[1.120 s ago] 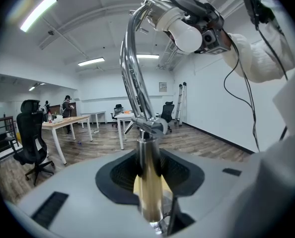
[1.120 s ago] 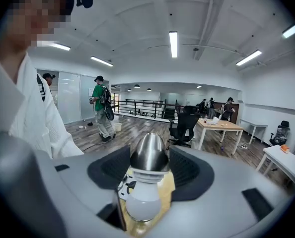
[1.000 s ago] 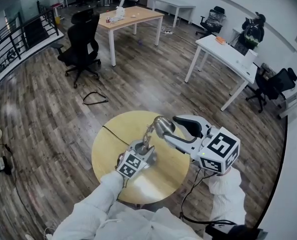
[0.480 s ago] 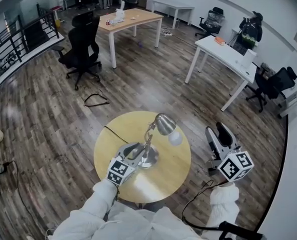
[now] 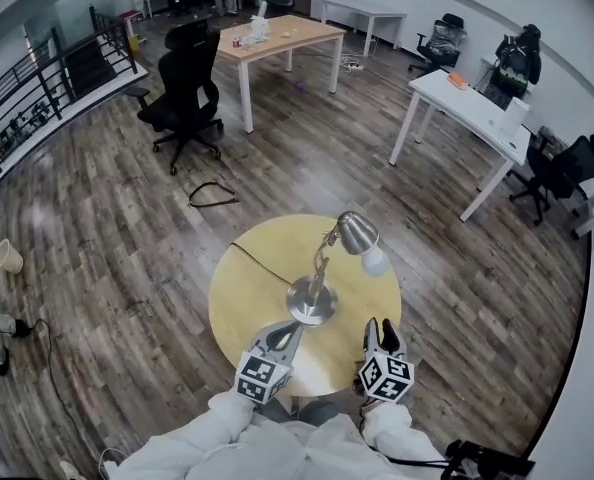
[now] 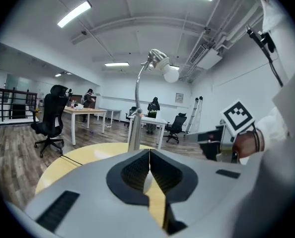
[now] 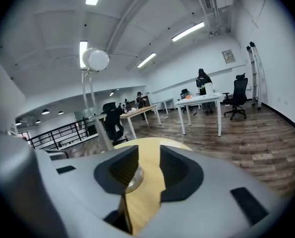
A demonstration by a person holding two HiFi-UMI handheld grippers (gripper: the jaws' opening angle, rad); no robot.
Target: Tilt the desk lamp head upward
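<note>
A silver desk lamp stands on the round yellow table, with its base near the middle. Its head and white bulb are raised toward the right. My left gripper is at the table's near edge, apart from the base, and is shut on nothing. In the left gripper view its pads meet and the lamp head rises beyond. My right gripper sits beside it, also near the edge. Its jaws have just been closing but still stand apart with nothing between them.
The lamp's black cable runs off the table's left side. A black office chair, a wooden desk and a white desk stand farther off. A loose cable lies on the wood floor.
The right gripper left the lamp head, swung out to the right and dropped to the table's near edge. The left gripper let go of the base, drew back and shut.
</note>
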